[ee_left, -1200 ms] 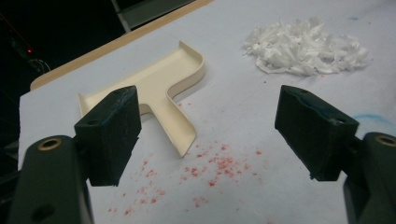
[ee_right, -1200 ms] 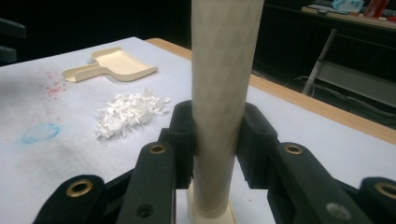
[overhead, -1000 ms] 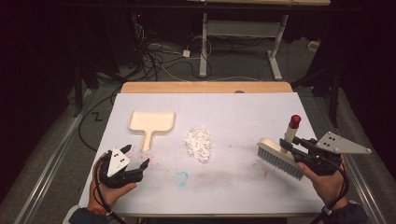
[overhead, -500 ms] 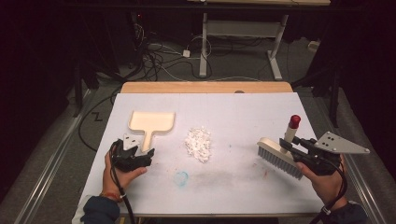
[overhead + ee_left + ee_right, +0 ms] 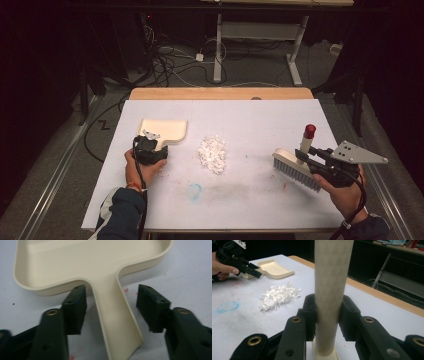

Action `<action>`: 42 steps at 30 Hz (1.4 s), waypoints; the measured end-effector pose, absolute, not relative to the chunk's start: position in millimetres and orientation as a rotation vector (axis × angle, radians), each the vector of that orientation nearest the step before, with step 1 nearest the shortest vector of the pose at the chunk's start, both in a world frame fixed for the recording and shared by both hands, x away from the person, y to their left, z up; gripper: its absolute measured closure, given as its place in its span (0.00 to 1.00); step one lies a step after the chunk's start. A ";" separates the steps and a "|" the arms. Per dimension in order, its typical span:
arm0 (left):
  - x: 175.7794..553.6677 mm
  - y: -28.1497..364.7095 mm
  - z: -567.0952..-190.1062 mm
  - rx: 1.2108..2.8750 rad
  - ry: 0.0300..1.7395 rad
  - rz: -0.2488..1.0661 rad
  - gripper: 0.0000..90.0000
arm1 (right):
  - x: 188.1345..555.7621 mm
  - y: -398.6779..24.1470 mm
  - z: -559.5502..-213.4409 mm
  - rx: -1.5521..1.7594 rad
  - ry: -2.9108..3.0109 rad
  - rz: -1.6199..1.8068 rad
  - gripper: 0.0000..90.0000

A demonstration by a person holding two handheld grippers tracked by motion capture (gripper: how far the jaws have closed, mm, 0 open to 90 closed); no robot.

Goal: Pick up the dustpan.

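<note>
Cables [image 5: 170, 60] on floor, desk frame [image 5: 255, 30] behind table [image 5: 280, 200].

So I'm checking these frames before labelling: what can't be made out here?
- Brush bristle tips: high view, hidden under the brush block.
- Brush handle top: right gripper view, cut off by the upper edge.
- Dustpan far rim: left gripper view, cut off by the edge.
- Single scraps in the white pile: too small.

Jaws: black blocks on both grippers, brass-ringed screws at the knuckles (dull gold)
Right gripper [image 5: 300, 159]: grey three-cornered plate on top
Cables: black
Sleeves: dark blue
</note>
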State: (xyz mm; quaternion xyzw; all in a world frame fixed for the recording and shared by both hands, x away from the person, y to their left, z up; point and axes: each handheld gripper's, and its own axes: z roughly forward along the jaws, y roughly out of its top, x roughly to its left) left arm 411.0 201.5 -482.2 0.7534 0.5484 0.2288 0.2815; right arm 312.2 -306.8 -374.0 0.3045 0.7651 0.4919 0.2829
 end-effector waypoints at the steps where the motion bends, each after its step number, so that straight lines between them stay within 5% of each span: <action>1: 412.6 203.1 -482.7 2.010 1.470 0.592 0.53 | 312.8 -307.2 -374.3 0.817 2.048 1.314 0.79; 8: 420.1 202.0 -481.4 2.023 1.474 0.558 0.70 | 315.4 -308.2 -375.5 0.831 2.051 1.314 0.79; 23: 406.7 227.8 -448.8 1.925 1.439 0.549 0.70 | 318.1 -304.9 -377.8 0.822 2.069 1.308 0.79; 42: 327.3 227.1 -413.8 2.242 1.141 0.510 0.70 | 320.8 -308.0 -377.0 0.826 2.061 1.359 0.79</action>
